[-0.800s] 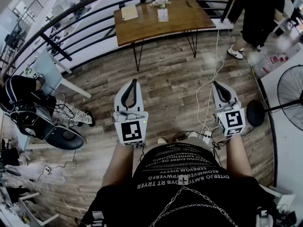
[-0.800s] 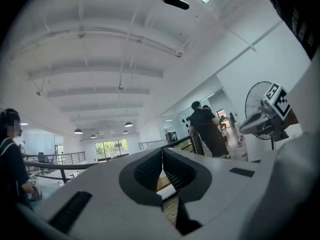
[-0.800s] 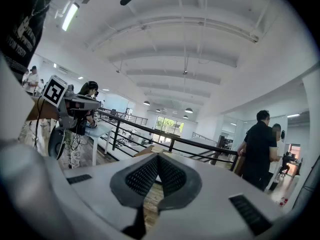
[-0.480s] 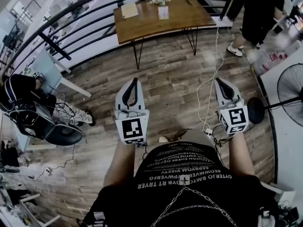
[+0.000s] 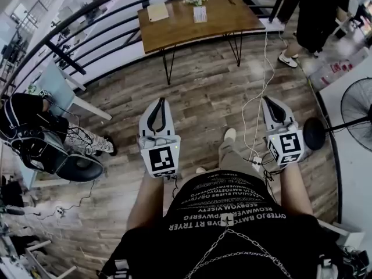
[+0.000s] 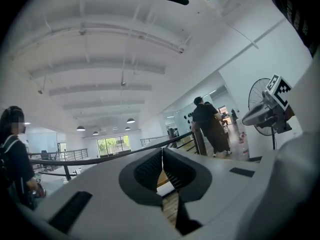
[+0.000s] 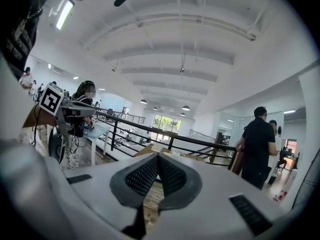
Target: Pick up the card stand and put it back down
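The card stand, a small white upright card, stands on the wooden table far ahead by the railing. On the same table lie a tan pad and a small bunch of flowers. My left gripper is held level over the plank floor, well short of the table, its jaws shut with nothing between them. My right gripper hangs at the same distance on the right, likewise shut and empty. The card stand does not show clearly in either gripper view.
A black railing runs behind the table. A person in black stands at the far right, and a floor fan is on the right. A seated person with bags is at the left. A white cable trails across the floor.
The person holding the grippers has taken a step: a leg and shoe now show on the floor between the grippers. Both grippers stay shut and keep their places in the view.
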`<state>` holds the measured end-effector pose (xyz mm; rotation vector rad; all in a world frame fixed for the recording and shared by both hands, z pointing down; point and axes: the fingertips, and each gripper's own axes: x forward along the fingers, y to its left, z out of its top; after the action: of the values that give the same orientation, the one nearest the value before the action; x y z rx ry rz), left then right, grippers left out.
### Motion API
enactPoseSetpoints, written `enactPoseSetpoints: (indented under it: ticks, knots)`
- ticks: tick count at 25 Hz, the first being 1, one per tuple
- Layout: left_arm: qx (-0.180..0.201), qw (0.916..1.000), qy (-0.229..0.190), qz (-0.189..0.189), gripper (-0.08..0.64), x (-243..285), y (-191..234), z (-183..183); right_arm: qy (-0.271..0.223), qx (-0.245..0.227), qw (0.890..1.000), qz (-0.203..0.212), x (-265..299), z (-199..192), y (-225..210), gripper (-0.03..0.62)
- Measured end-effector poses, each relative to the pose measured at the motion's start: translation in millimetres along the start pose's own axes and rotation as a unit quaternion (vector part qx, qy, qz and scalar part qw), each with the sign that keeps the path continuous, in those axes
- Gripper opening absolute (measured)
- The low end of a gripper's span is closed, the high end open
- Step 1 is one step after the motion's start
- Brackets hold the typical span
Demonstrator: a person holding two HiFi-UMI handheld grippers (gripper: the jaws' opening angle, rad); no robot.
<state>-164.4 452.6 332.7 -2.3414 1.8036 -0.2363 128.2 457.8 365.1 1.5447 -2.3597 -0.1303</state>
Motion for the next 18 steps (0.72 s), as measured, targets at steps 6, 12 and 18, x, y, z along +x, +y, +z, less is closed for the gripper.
enactPoseSetpoints:
  ticks: [6, 12, 18]
  knots:
    - [-0.010, 0.9999, -0.007, -0.003, 0.029, 30, -6, -2, 0.004, 0.010, 1.000, 0.009, 23, -15, -19, 0.014]
    - [-0.031, 0.9987, -0.003, -0.039, 0.029, 74, -19, -2, -0.001, 0.027, 0.999, 0.027, 72, -20, -49, 0.014]
    - [-0.043, 0.9985, 0.010, -0.033, 0.029, 128, -17, -8, -0.006, 0.030, 0.998, 0.057, 122, -22, -66, 0.014]
